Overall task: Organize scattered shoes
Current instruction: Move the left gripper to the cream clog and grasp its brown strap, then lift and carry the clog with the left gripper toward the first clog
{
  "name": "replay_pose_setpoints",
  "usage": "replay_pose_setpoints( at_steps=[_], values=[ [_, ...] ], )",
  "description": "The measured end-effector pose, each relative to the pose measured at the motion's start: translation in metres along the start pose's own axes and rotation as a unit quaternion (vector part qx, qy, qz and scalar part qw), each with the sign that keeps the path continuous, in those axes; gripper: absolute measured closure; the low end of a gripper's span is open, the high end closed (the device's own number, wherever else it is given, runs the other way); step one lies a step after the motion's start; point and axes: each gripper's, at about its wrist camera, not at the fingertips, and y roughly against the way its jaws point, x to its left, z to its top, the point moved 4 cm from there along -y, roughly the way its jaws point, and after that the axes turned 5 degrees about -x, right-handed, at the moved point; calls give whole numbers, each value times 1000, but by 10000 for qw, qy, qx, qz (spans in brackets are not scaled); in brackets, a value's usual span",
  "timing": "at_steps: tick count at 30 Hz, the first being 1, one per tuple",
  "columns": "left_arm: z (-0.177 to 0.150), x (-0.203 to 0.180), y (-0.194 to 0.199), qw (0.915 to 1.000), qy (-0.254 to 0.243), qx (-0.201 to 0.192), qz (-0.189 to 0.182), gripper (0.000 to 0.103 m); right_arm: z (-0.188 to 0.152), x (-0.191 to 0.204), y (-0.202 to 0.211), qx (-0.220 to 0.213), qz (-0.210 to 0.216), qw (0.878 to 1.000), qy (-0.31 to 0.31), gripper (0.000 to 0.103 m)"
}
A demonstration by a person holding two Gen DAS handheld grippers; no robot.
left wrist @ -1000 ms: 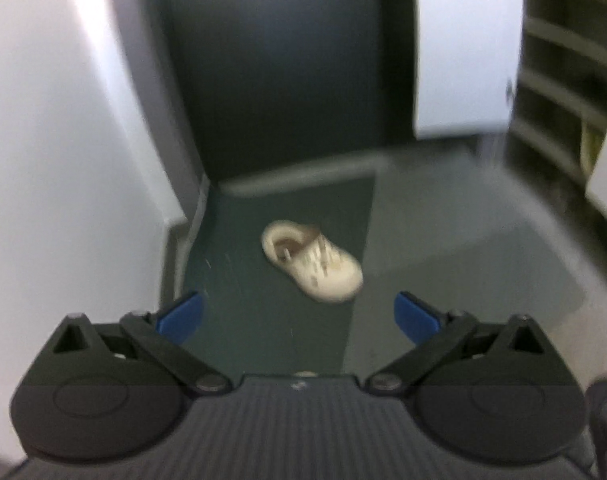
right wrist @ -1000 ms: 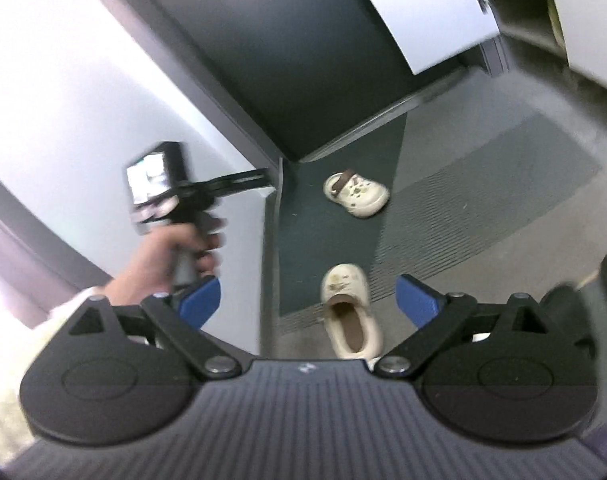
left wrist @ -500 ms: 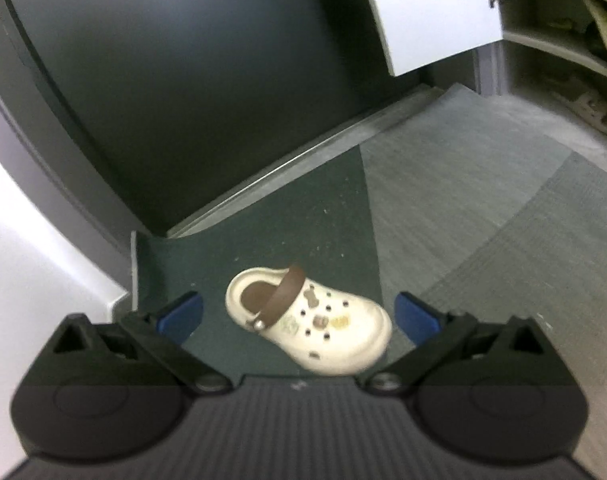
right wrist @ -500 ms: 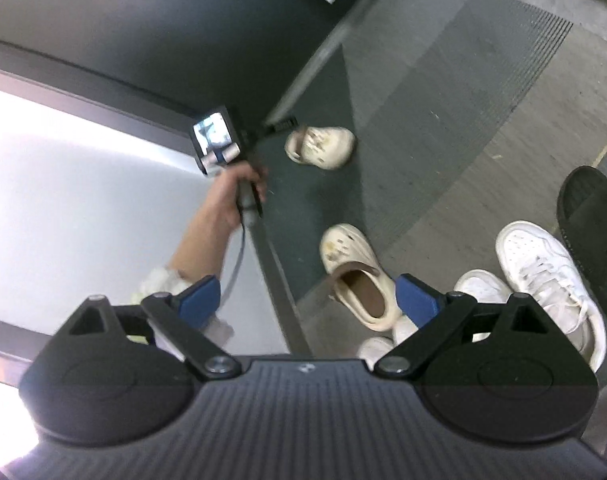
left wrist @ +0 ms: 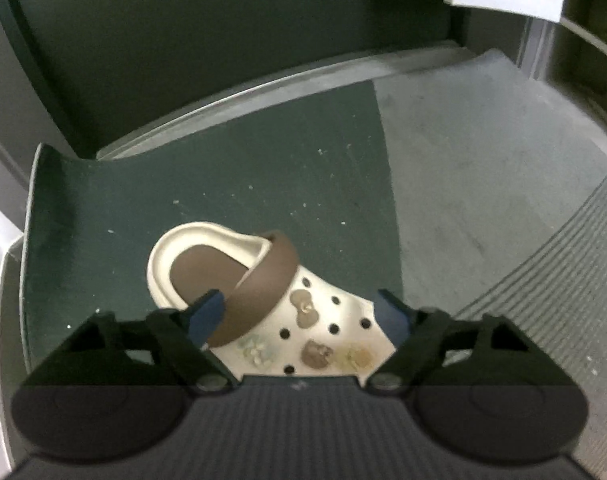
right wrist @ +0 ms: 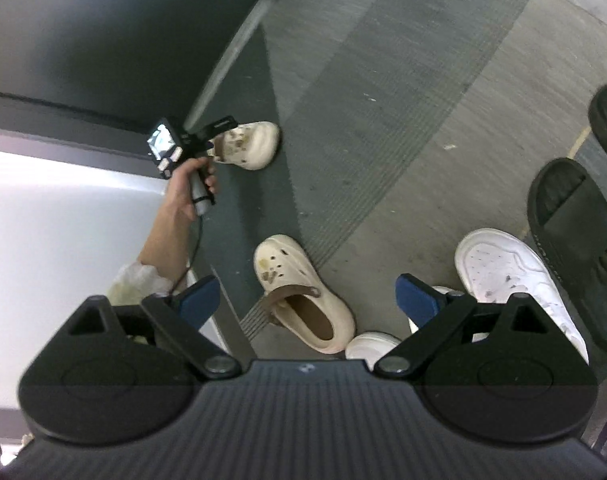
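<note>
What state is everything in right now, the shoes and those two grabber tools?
Left gripper: open, fingers straddling the far clog.
Right gripper: open, holding nothing.
Far cream clog: upright on dark mat, brown strap forward.
Near cream clog: upright on floor.
White sneaker: upright.
Black slide: upright.

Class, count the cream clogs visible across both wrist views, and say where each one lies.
2. One cream clog lies on the dark green mat, between the open left gripper's fingers. The other lies below the right gripper, beside white sneakers. More may be hidden.

The left tongs (left wrist: pixel 299 316) hide the clog's (left wrist: pixel 231 252) toe.
</note>
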Motion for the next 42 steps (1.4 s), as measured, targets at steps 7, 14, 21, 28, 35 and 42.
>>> replay_pose_setpoints(
  at_steps=[7,14,21,28,35,42],
  values=[
    [-5,9,-8,9986,260,-164,433,45,7,-3,3,-6,7,9999,-131,7],
    [-9,17,22,9977,589,-328,106,64,-2,1,10,90,140,9998,-128,7],
    [-29,14,71,9962,705,-457,-211,74,-17,3,36,-7,312,9995,-91,7],
    [-76,17,109,9945,965,-49,-406,87,-38,2,65,-69,563,9984,-24,7],
    [-123,32,102,9806,1671,703,-739,86,-49,6,83,-171,700,9974,81,7],
    [-129,63,81,9638,2432,666,-866,70,-49,3,78,-126,632,9979,4,7]
  ],
)
